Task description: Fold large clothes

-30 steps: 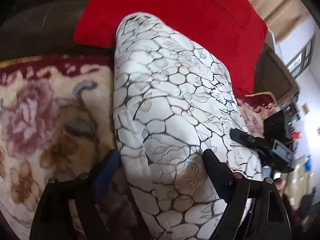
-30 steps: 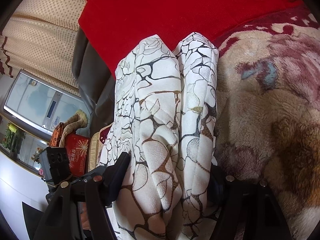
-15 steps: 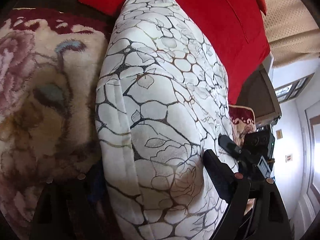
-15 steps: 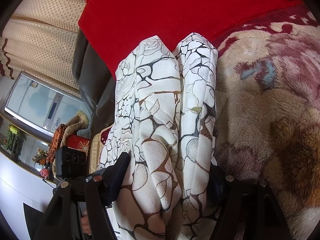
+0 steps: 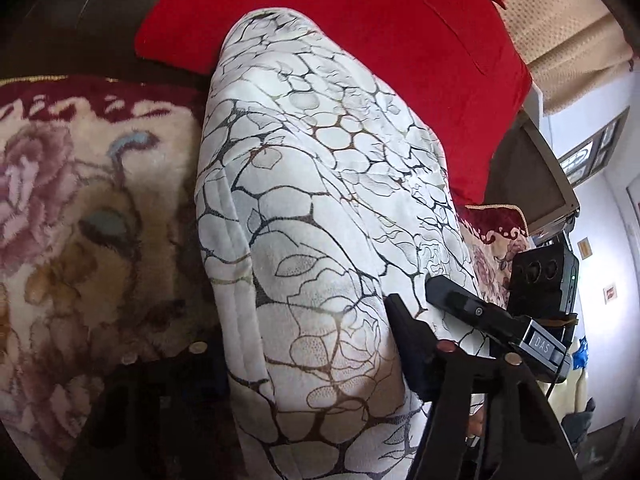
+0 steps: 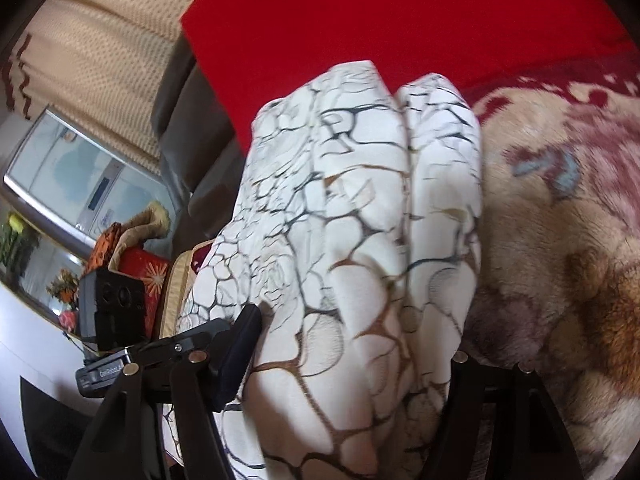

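Observation:
A thick white garment with a dark vein and rose print (image 5: 320,208) is folded into a bulky bundle on a floral plush blanket (image 5: 80,208). My left gripper (image 5: 308,344) is shut on one end of the bundle, which fills the space between its fingers. My right gripper (image 6: 352,344) is shut on the other end (image 6: 360,220), where two rolled folds lie side by side. Each view shows the other gripper beside the bundle: the right one (image 5: 492,320) and the left one (image 6: 132,360).
A red cushion (image 5: 360,20) stands behind the bundle against a dark sofa back (image 6: 188,184). The floral blanket (image 6: 560,240) covers the seat. Beige curtains (image 6: 100,60), a glass-fronted cabinet (image 6: 80,184) and a red box (image 6: 140,272) lie beyond the sofa's end.
Both grippers stay clamped on the bundle. The left view has swung, and the right view has shifted with blur, so the bundle is moving a little. The grippers look closer together.

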